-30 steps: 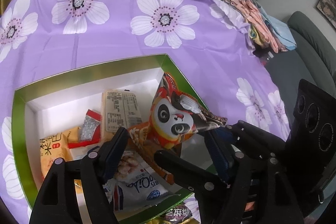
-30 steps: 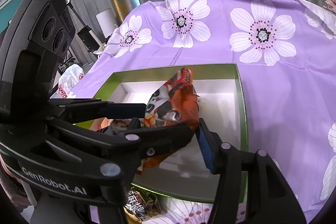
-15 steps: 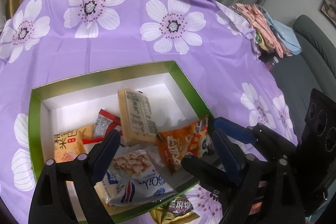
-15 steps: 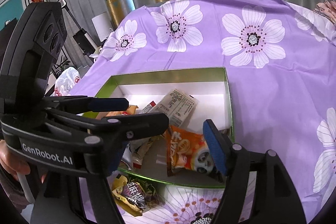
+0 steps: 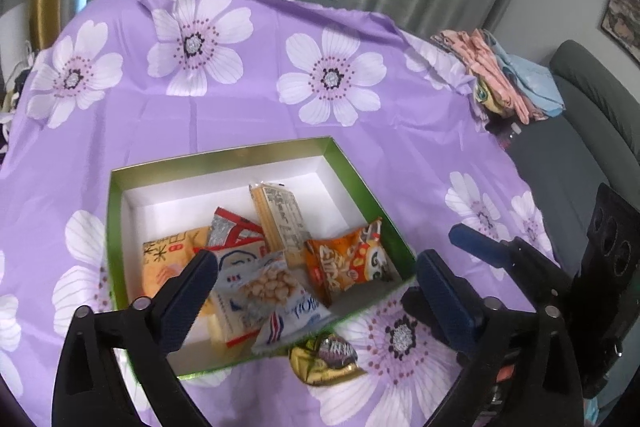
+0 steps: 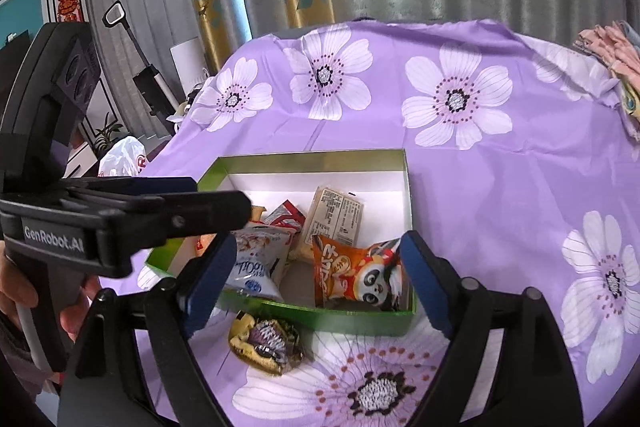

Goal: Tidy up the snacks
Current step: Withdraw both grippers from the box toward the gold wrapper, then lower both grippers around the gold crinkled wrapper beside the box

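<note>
Above a purple flowered tablecloth [image 5: 248, 115], both tools empty – left gripper [image 5: 316, 275] and right gripper [image 6: 312, 263] with jaws opening wide, nothing between them. Inside the green-walled, white-floored cardboard box [image 6: 320, 157]: an orange panda-print crisp packet [image 6: 356, 273] in the near right corner, beside a blue-and-white peanut bag [image 5: 276, 291] and other packets. Still outside, just beside the near wall – one gold-and-purple foil snack [image 6: 266, 341]. Judged: packet drop complete; next call, a descent onto that foil snack, a firm close, a lift over the wall.

Snack packets [image 5: 276, 259] in box [image 5: 224, 157]
</note>
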Demonstrator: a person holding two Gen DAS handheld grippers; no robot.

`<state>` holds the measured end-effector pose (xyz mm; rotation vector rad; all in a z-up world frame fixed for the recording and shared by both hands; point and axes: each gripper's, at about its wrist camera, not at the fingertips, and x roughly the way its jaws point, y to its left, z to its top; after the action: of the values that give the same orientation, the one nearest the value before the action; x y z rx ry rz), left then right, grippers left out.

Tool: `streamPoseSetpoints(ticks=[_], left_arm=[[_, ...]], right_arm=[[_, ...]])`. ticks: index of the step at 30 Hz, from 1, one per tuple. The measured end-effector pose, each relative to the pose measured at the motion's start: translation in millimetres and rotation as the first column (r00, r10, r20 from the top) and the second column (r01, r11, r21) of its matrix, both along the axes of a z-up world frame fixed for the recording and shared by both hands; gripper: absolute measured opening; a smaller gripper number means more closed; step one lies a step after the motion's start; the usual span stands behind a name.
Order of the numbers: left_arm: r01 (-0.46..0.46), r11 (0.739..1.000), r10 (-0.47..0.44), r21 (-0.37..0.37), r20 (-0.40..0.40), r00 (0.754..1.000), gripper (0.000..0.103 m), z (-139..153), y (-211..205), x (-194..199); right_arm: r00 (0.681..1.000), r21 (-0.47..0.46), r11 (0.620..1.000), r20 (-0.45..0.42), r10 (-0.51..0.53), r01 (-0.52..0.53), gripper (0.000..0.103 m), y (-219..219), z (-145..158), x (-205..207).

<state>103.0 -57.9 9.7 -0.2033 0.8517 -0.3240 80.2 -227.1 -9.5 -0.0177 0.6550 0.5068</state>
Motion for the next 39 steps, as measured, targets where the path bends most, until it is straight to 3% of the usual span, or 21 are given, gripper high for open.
streamPoseSetpoints(ticks=[8, 17, 27, 39], left_arm=[[-0.021, 0.999, 0.022, -0.048, 0.016, 1.000, 0.102, 5.1, 15.0, -37.6], [-0.043, 0.994, 0.043, -0.102, -0.004, 0.999, 0.102, -3.3, 29.7, -75.6], [-0.066, 0.984, 0.053, -0.166, -0.079, 0.995, 0.102, -33.6, 36.3, -100.0], [-0.075, 0.984, 0.045, -0.163, -0.177, 0.983, 0.102, -73.4, 31.5, -95.5]], right_arm=[[0.999, -0.030, 0.999, 0.032, -0.021, 0.022, 0.095, -3.2, 10.6, -29.8], [0.999, -0.056, 0.998, 0.031, -0.007, 0.008, 0.095, -1.4, 8.6, -63.6], [0.999, -0.090, 0.996, -0.038, 0.012, -0.015, 0.095, 3.6, -20.1, -88.1], [0.992, -0.091, 0.995, -0.124, 0.021, -0.032, 0.095, 7.8, -55.8, -83.3]])
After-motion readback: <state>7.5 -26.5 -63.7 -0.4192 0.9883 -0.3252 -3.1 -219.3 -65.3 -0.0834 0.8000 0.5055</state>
